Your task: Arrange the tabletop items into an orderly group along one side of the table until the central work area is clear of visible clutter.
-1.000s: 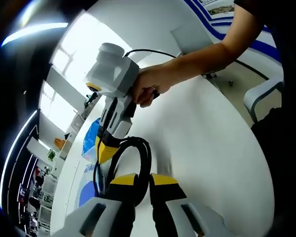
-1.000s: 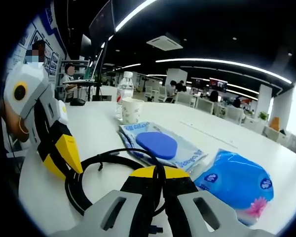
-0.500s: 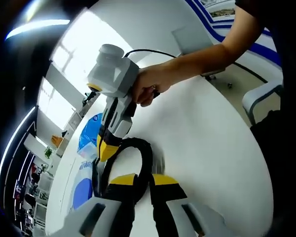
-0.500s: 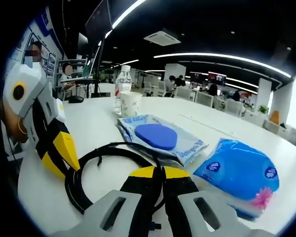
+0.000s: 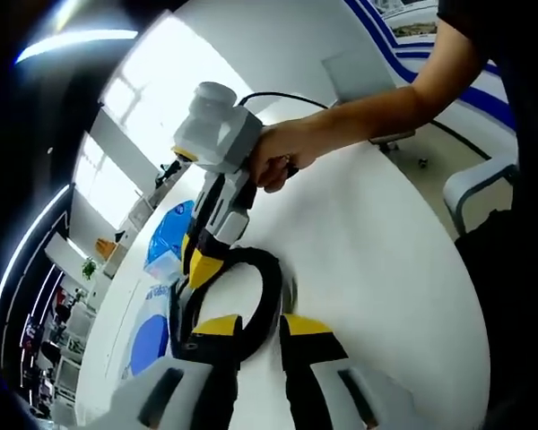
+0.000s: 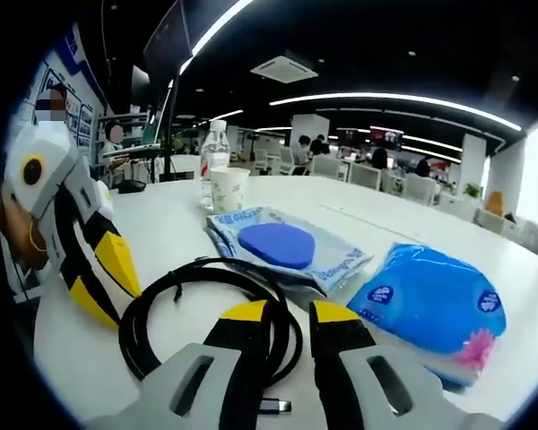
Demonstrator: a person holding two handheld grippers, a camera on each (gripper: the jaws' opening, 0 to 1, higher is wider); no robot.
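Open-plan office behind a white tabletop (image 6: 403,233). Our right gripper (image 6: 287,324) has just spread its fingers off the cable (image 6: 161,296); the left gripper (image 5: 260,333) has parted too. Cable's dropped near the pouch (image 6: 287,251) and tissues (image 6: 430,309).

Black cable coil (image 6: 206,309) lies flat on white tabletop (image 6: 430,235), nearest. Beyond it, clear packet w/ blue oval pad (image 6: 278,245), flat. Right of that, blue tissue pack (image 6: 430,309) w/ pink flower print. Far left: paper cup (image 6: 226,188) upright, water bottle (image 6: 212,161) just behind it.
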